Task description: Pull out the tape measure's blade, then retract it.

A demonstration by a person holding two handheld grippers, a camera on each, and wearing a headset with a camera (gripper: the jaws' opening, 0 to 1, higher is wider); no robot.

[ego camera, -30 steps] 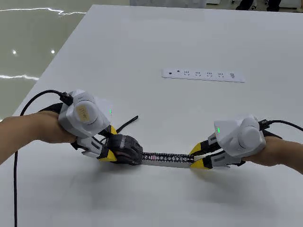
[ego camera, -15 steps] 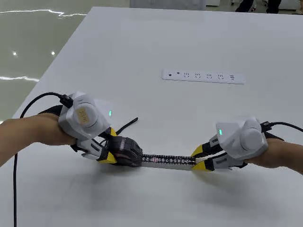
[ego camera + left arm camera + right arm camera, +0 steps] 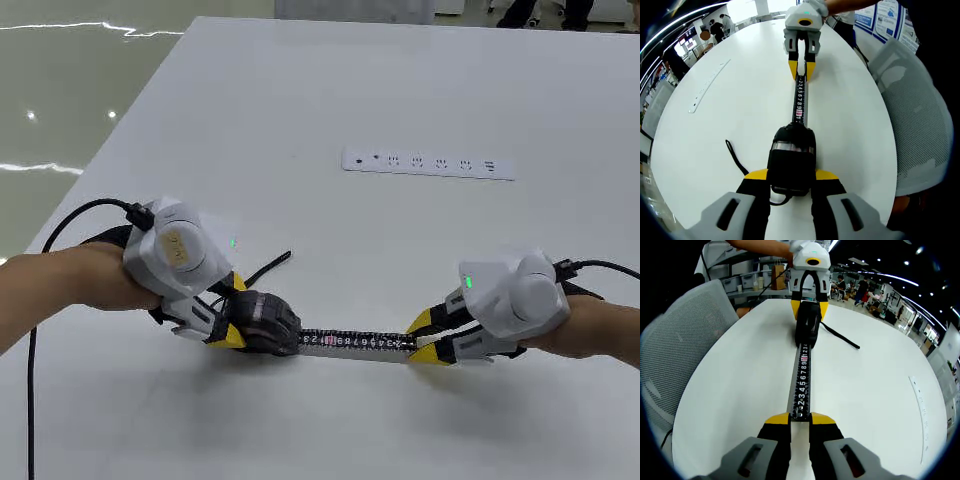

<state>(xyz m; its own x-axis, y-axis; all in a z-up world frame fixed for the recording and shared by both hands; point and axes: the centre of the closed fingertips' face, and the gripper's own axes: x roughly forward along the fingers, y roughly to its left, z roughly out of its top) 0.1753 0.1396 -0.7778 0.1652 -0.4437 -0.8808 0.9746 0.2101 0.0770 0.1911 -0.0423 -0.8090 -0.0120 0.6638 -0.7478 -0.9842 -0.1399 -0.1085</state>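
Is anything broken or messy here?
Nothing stands out. The tape measure sits squarely in the left tongs. Its blade runs straight and flat along the table to the right tongs, which pinch its tip. The wrist strap lies loose beside it, and the power strip lies flat farther back.

right gripper [image 3: 800, 419]: 2 yellow tips pinch the end of the blade.
blade [image 3: 802, 380]: black with white numbers, flat on the white table [image 3: 880, 405], straight from the tips to the case.
case [image 3: 807, 327]: black, between the left gripper's [image 3: 809, 309] 2 yellow tips.
strap [image 3: 840, 337]: black, on the table beside the case.
chair [image 3: 675, 340]: grey mesh, next to the table.
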